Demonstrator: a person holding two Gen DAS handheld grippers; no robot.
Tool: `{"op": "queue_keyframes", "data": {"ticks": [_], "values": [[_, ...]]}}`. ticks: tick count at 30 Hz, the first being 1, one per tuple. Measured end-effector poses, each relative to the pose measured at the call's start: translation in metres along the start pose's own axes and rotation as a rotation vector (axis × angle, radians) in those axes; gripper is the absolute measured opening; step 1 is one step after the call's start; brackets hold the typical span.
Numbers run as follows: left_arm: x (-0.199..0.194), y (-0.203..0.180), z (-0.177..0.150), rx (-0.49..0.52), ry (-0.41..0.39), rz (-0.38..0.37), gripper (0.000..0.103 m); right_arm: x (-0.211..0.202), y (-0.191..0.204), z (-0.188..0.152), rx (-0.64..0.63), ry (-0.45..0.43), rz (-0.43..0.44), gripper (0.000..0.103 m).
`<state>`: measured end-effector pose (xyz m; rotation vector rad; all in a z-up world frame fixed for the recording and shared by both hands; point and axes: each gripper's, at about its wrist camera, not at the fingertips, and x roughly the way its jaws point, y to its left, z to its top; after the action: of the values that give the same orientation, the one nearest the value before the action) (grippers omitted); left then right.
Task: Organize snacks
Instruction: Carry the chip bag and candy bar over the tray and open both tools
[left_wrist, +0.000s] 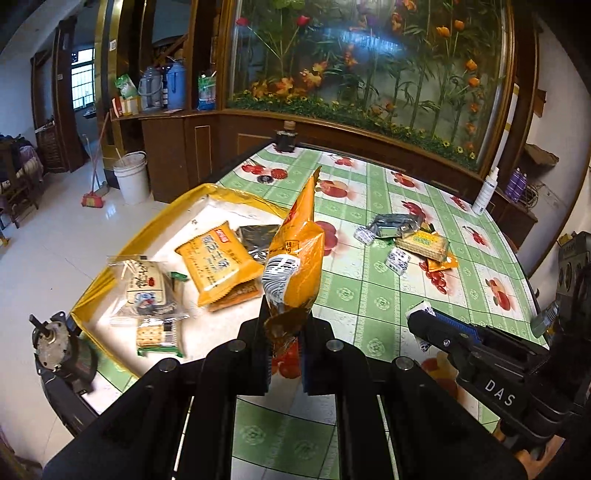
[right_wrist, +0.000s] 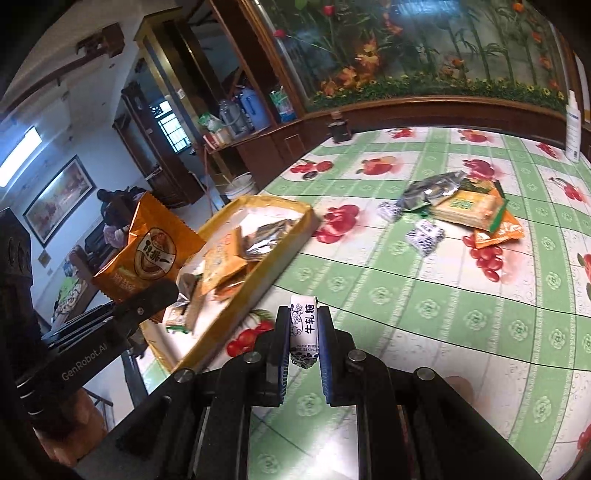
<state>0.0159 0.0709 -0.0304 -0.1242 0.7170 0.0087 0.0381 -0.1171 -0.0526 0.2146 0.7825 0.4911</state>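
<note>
My left gripper is shut on the lower seam of an orange snack bag, which stands up in the air over the table's left part. The same orange snack bag shows at the left of the right wrist view, above the yellow tray. My right gripper is shut on a white nougat candy with black print, held above the tablecloth. The yellow tray holds several packets, among them an orange biscuit pack. More snacks lie loose on the table.
The table wears a green checked cloth with fruit prints. A white spray bottle stands at the far right edge and a dark bottle at the far edge. A small motor lies at the near left corner. A bucket stands on the floor.
</note>
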Motion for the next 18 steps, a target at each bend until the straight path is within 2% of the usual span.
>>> {"op": "queue_keyframes", "data": {"ticks": [18], "values": [[0.011, 0.052, -0.001, -0.077, 0.003, 0.092, 0.009, 0.038, 0.057, 0.010, -0.091, 0.060, 0.060, 0.014]]}}
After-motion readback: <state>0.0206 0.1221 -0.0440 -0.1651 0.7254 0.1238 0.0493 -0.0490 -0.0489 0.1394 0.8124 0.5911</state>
